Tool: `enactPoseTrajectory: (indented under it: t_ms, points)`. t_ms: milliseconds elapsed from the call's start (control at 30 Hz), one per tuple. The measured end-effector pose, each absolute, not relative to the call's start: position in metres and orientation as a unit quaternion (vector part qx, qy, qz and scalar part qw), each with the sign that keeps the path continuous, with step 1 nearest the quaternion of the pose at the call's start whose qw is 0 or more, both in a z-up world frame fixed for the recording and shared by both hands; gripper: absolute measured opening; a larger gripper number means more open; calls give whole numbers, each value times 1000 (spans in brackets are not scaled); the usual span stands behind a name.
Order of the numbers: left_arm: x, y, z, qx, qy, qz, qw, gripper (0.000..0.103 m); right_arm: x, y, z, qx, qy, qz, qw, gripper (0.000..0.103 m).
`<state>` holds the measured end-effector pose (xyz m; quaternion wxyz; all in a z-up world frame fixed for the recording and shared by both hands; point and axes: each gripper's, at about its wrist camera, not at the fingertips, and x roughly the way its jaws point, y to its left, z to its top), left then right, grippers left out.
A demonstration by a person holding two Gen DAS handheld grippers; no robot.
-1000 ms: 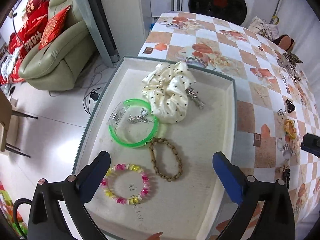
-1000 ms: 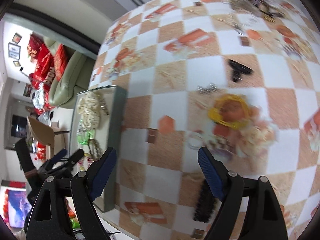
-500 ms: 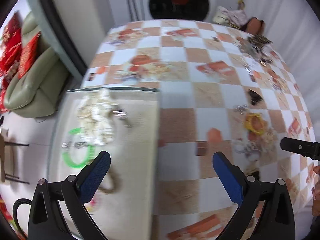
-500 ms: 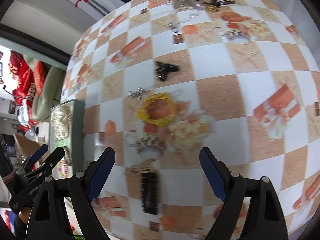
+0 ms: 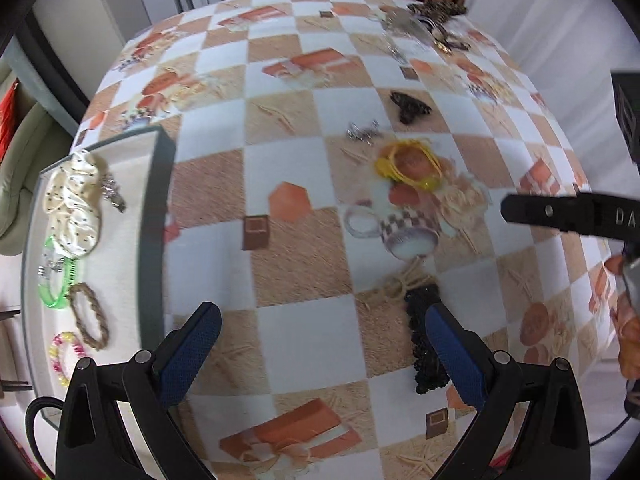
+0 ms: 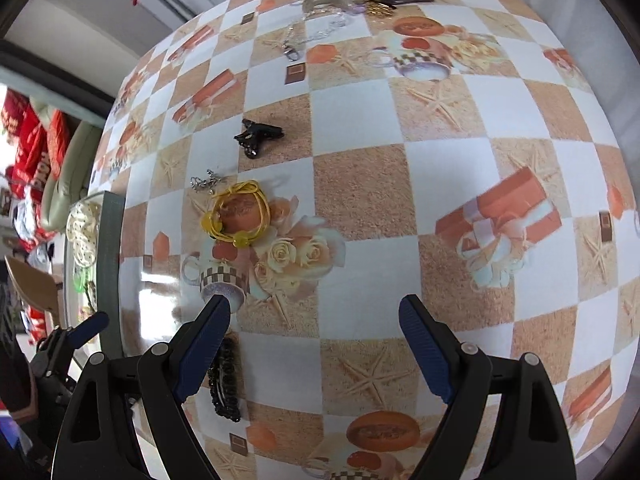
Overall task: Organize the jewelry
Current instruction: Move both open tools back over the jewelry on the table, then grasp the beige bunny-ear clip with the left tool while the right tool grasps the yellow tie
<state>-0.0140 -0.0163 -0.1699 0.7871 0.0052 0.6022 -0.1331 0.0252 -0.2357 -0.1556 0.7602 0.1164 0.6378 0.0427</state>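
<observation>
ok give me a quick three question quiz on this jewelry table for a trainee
1. True or false: the yellow bracelet already lies in the tray.
2. Which lies nearest the left tool? A) black beaded bracelet B) black hair clip C) green bangle
3. Fill in: both the left tool and the right tool are ____ and hold nothing.

Key: 1 false, it lies on the tablecloth; 2 A; 3 open.

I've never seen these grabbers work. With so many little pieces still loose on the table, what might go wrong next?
The black beaded bracelet lies partly under the left gripper, so a quick pinch might catch one end only.

The yellow cord bracelet and small silver chain lie close together, so the right gripper might snag both.
</observation>
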Motion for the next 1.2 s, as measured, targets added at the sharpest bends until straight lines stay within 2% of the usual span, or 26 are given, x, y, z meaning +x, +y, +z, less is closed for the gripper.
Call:
enactPoseTrajectory:
  t_ms: [167, 233, 400, 533, 667, 933, 1033, 1100, 1167, 1200]
  points:
    - [-8, -21, -181, 30, 594, -138, 792, 102, 40, -229, -159, 101, 636, 62, 762, 88]
    - [-5, -17, -186, 41, 592, -140, 792, 93, 47, -226, -162, 92, 636, 69, 763, 88]
    - [2, -20, -203, 58, 590, -160, 790, 93, 63, -216, -170, 64, 639, 85, 762, 87]
    - [1, -25, -187, 72, 583, -185, 788, 93, 70, -210, -175, 46, 641, 92, 761, 86]
    - [-22, -32, -179, 98, 583, -206, 780, 79, 74, -206, -179, 35, 642, 95, 760, 81]
    - [-16, -45, -182, 106, 573, -214, 784, 79, 88, -181, -183, -24, 627, 109, 771, 75]
    - [-11, -50, -182, 101, 569, -210, 788, 79, 92, -171, -184, -47, 618, 112, 777, 68]
    - [-9, -52, -183, 97, 568, -208, 790, 77, 94, -163, -184, -72, 610, 111, 781, 58]
    - [-8, -55, -182, 95, 566, -207, 793, 72, 95, -156, -185, -108, 601, 106, 785, 43]
    - [-8, -57, -182, 95, 565, -207, 793, 69, 95, -154, -185, -121, 597, 108, 786, 40]
